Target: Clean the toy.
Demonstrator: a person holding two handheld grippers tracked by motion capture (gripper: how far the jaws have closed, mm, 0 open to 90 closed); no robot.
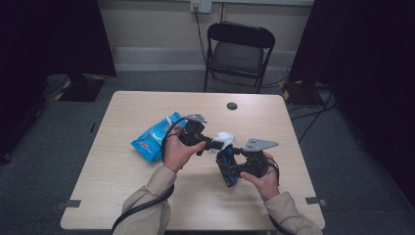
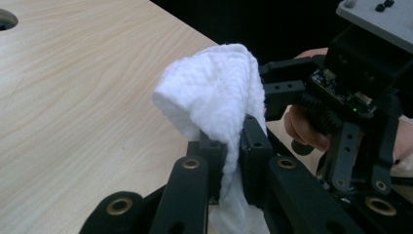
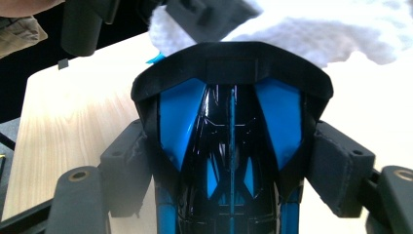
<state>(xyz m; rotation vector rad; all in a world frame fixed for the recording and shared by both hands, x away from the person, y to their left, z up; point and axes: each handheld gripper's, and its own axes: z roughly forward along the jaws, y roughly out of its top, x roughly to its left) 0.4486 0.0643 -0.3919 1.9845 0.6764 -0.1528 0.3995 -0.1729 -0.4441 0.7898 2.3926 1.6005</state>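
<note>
Between the left gripper's (image 2: 229,161) jaws, a crumpled white wipe (image 2: 214,97)

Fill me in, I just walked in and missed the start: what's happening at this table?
A person works with a gripper in each hand. The left gripper is shut on a white wipe and holds it against the black and blue toy car, which the right gripper grips by its sides above the table. It looks like the car is being wiped. A blue wipes pack lies on the table behind the left hand.
</note>
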